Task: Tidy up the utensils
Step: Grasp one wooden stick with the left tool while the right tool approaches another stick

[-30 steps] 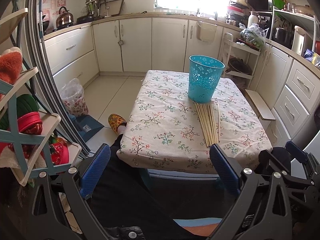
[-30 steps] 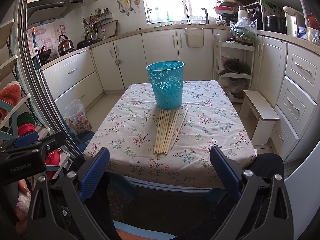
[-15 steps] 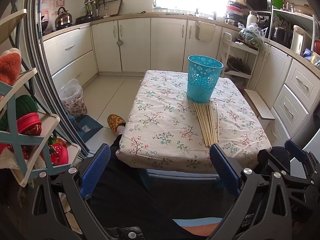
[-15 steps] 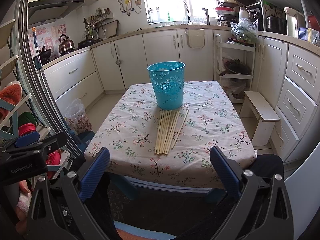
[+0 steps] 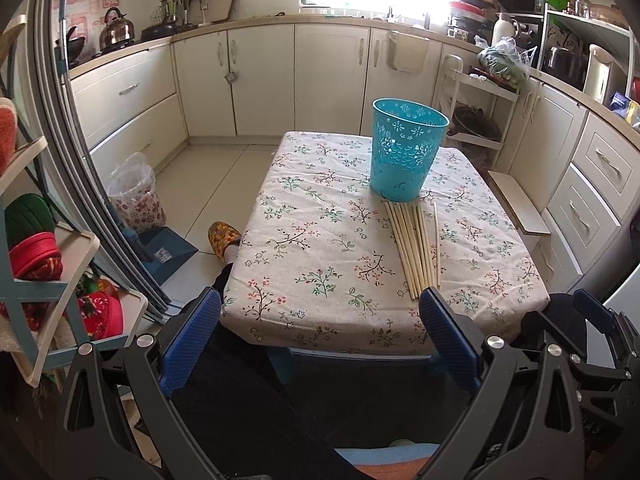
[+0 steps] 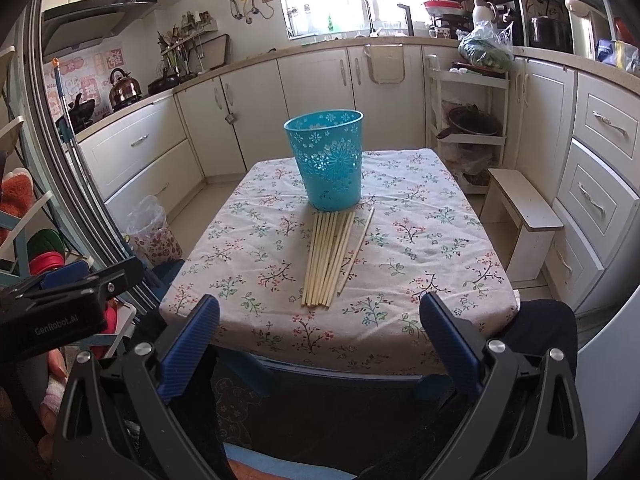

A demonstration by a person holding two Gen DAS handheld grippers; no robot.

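Several pale wooden chopsticks [image 5: 412,248] [image 6: 330,258] lie side by side on the flowered tablecloth [image 5: 320,240] [image 6: 420,240], one stick a little apart on the right. Just behind them stands an upright turquoise perforated basket [image 5: 406,156] [image 6: 330,162]. My left gripper [image 5: 320,336] is open with nothing between its blue pads, held short of the table's near edge. My right gripper [image 6: 320,336] is open and empty too, also in front of the near edge. The right gripper's body [image 5: 592,332] shows at the right of the left wrist view.
A person's dark trouser legs and a patterned slipper [image 5: 224,236] are by the table's left side. A shelf rack [image 5: 48,280] with red and green items stands at left, a white step stool [image 6: 524,208] at right. Cabinets line the far walls.
Both grippers have moved slightly forward and closer to the table; the basket and chopsticks look a bit nearer. Nothing on the table has moved.
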